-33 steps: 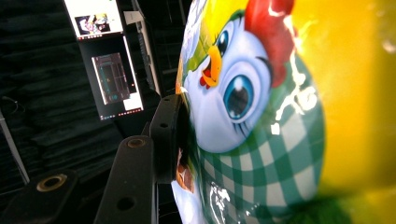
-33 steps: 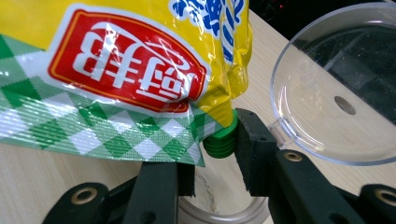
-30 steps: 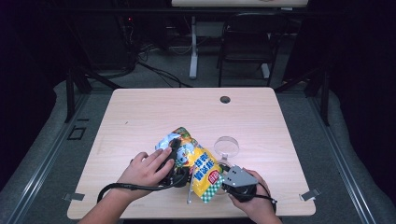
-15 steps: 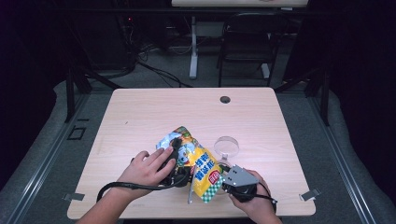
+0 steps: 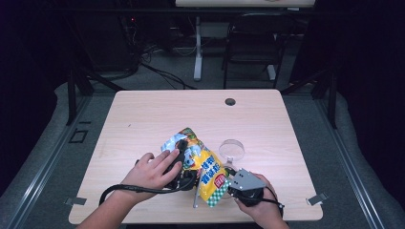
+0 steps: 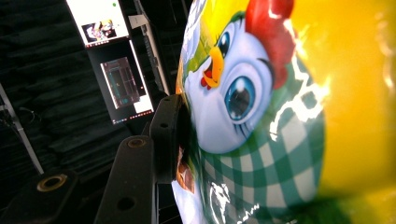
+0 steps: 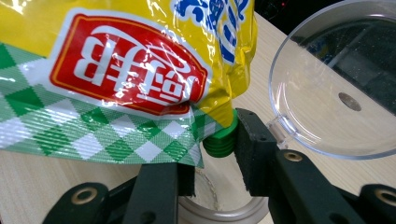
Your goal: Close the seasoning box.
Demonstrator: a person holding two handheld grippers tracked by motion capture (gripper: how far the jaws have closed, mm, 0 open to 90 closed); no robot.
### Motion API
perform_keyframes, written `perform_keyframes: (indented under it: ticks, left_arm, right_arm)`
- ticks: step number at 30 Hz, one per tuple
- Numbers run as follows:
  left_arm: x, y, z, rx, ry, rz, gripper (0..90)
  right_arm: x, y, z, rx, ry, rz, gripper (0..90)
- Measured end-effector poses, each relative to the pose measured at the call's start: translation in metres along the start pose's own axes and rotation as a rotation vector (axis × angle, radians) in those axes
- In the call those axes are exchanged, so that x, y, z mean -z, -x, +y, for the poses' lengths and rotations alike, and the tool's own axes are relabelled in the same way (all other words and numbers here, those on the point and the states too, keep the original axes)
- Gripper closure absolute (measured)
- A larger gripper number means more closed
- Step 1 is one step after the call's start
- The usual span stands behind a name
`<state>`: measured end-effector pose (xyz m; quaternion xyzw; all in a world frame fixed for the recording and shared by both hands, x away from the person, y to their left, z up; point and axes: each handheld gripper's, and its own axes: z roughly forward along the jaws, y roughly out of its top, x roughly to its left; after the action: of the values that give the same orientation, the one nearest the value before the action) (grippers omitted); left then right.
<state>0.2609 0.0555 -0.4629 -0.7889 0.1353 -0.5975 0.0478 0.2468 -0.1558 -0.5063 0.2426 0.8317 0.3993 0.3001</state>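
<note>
High view: both forearms low over tabletop (image 5: 143, 119).
Left claw (image 5: 180, 162): clamped on pouch (image 5: 203, 167).
Right claw (image 7: 212, 154): pinching green cap (image 7: 220, 140).

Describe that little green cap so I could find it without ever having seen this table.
Start at the wooden table and go to its near edge, where a shiny yellow pouch lies. At the pouch's green-checked corner, the green cap sticks out between the right claw jaws. It is ridged, solid green plastic, unlike the clear round lid beside it.
</note>
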Motion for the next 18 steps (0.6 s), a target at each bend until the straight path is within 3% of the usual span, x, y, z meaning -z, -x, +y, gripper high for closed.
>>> perform_keyframes:
  ticks: [18]
  left_arm:
    - [0.0024,-0.0042,0.0018,-0.031,-0.008,0.017,59.7]
  right_arm:
    - [0.0012,0.0011,0.0004,-0.01,0.005,0.009,70.3]
